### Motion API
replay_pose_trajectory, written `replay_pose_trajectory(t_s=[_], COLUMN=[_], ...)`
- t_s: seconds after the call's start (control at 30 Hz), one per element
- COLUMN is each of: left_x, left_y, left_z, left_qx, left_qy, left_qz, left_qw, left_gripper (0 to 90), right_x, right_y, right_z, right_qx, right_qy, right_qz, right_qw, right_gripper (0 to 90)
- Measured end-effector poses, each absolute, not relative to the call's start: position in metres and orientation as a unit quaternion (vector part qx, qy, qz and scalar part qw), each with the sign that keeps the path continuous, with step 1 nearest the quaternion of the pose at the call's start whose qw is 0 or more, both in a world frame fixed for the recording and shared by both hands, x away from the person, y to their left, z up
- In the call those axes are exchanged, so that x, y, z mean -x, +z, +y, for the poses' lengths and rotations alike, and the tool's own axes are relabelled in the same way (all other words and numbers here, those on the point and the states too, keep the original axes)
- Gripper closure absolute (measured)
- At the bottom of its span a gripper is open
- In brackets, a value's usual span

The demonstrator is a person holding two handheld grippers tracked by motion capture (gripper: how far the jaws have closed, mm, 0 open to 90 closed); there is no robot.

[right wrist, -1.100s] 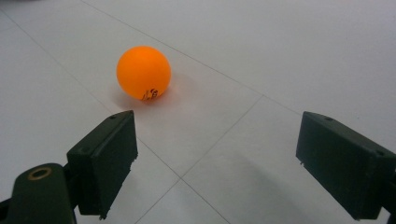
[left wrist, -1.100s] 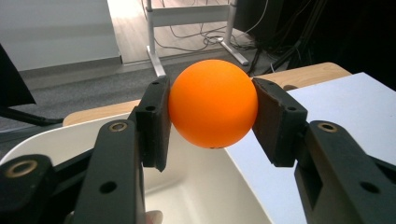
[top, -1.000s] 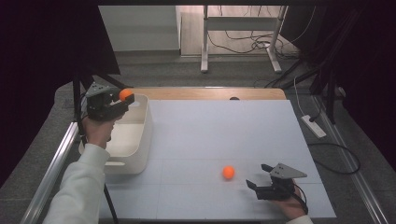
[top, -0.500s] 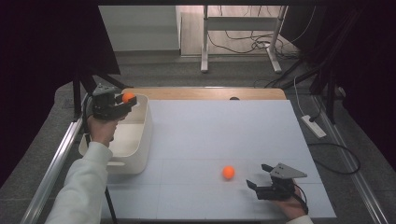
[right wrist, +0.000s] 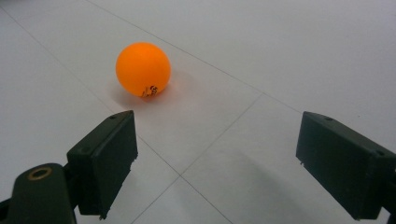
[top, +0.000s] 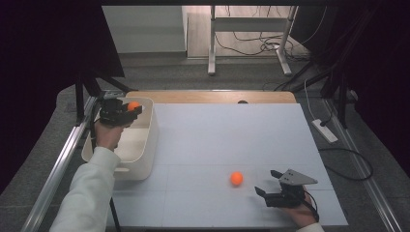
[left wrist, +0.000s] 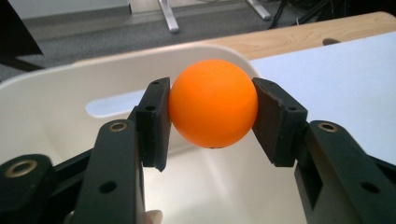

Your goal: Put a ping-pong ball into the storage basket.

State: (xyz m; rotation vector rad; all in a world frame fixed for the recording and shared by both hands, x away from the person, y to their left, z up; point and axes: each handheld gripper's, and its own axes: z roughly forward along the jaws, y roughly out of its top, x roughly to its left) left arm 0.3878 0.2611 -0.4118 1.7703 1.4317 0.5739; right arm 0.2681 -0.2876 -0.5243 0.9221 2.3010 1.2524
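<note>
2 orange balls are seen, 1 white bin (top: 145,145), 2 grippers. Ball no. 1 (left wrist: 213,102) is clamped between the fingers (left wrist: 154,121) of the left gripper (top: 126,112), pads pressed on both sides, over the bin's interior. Ball no. 2 (right wrist: 143,69) is lying on the counter (top: 232,140), just ahead of the right gripper (top: 268,186) & nearer its left finger, untouched. The right fingers (right wrist: 105,156) are spread wide w/ nothing held, low over the counter.
</note>
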Motion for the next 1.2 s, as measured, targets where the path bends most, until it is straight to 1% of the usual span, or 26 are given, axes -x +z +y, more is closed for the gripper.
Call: replay_pose_trajectory(t_s=[0.37,0.97,1.0,1.03,1.07,1.1,1.13,1.2], left_x=[-0.391,-0.385,-0.384,-0.382,-0.380,-0.379,-0.377,-0.374], left_y=[-0.419,-0.416,-0.415,-0.413,-0.410,-0.409,-0.407,-0.405], left_z=[0.260,0.266,0.266,0.267,0.267,0.267,0.267,0.269], left_qx=[-0.710,-0.700,-0.695,-0.690,-0.687,-0.685,-0.683,-0.677], left_qy=[0.207,0.211,0.210,0.211,0.215,0.219,0.219,0.205], left_qz=[0.568,0.568,0.568,0.565,0.565,0.564,0.563,0.564], left_qw=[0.362,0.377,0.387,0.400,0.404,0.407,0.411,0.426], left_gripper=[50.3,49.8,47.8,39.9,29.5,21.3,21.3,17.2], right_x=[-0.268,-0.267,-0.267,-0.267,-0.267,-0.267,-0.267,-0.268], right_y=[-0.524,-0.524,-0.524,-0.524,-0.524,-0.524,-0.524,-0.523], right_z=[-0.287,-0.287,-0.287,-0.287,-0.287,-0.287,-0.287,-0.288], right_qx=[-0.325,-0.326,-0.325,-0.324,-0.325,-0.326,-0.326,-0.327], right_qy=[0.443,0.445,0.445,0.446,0.446,0.446,0.446,0.446], right_qz=[0.816,0.814,0.814,0.814,0.814,0.813,0.813,0.813], right_qw=[0.180,0.183,0.184,0.183,0.183,0.184,0.184,0.185], right_gripper=[12.3,12.3,12.4,12.4,12.4,12.4,12.4,12.4])
